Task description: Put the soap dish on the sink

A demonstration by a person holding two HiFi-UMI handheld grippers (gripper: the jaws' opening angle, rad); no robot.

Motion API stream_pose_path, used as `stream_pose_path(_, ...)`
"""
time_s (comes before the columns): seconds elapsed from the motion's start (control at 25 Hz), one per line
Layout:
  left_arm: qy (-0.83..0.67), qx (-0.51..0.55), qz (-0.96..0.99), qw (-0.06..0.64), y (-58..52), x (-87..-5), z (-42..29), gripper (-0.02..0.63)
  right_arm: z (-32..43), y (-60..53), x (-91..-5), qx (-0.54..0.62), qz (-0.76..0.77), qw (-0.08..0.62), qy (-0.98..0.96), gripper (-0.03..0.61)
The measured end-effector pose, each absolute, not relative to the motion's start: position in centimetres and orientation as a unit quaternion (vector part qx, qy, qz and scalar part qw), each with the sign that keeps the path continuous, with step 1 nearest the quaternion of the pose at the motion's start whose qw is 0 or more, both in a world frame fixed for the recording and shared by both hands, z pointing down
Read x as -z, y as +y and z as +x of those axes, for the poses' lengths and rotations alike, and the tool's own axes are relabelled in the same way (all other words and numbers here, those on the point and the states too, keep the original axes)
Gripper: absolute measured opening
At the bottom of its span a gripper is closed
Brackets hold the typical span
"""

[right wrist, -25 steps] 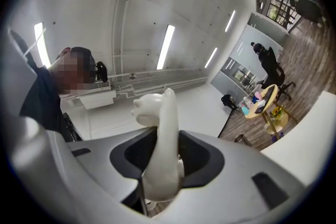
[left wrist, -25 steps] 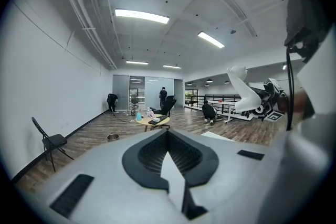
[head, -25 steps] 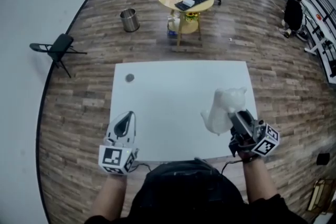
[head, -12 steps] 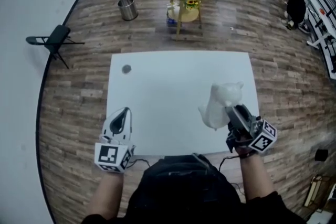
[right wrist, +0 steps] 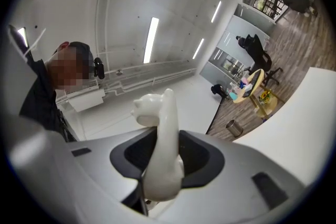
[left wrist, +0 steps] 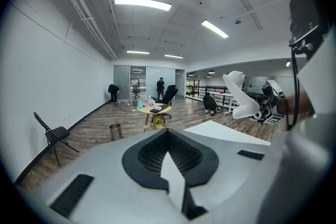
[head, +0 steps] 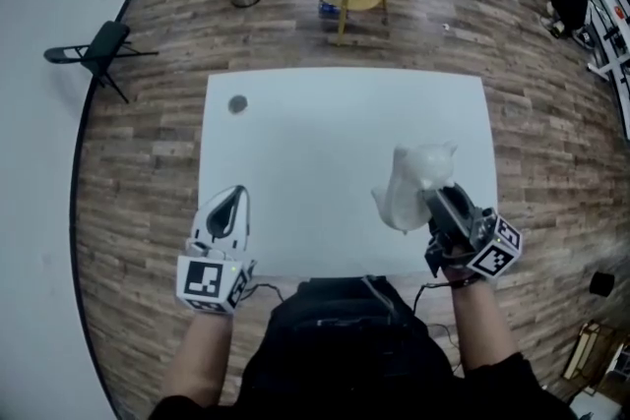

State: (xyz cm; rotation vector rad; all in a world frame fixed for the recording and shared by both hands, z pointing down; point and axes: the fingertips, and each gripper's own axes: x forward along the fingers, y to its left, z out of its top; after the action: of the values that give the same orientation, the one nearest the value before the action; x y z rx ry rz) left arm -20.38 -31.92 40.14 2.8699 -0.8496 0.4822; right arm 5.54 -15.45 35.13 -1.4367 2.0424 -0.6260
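The soap dish (head: 413,187), a glossy white moulded piece with a small animal-like head at its top, shows in the lower right of the head view, held up off the white table (head: 325,143). The right gripper (head: 439,208) has it by its thin lower edge, jaws clamped on that wall with the body standing up out of them. It looks stiff and fairly light, probably glazed or hard plastic, so slippery and likely to chip if knocked; the thin rim, seated deep in the pads, seems the soundest hold. At lower left the left gripper (head: 228,213) is closed with nothing in it. A small dark round spot (head: 237,104) lies at the table's upper left; no sink is in view
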Motion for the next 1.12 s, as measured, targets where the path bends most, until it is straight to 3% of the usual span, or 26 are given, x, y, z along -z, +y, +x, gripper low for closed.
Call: stream_pose_path(1.12,-0.286,-0.215,0.931,0.065,-33.1,-44.5,-18.5,-0.011,7.4,-18.5,-45.1,0.318,-0.521,0.261,0.748,0.135)
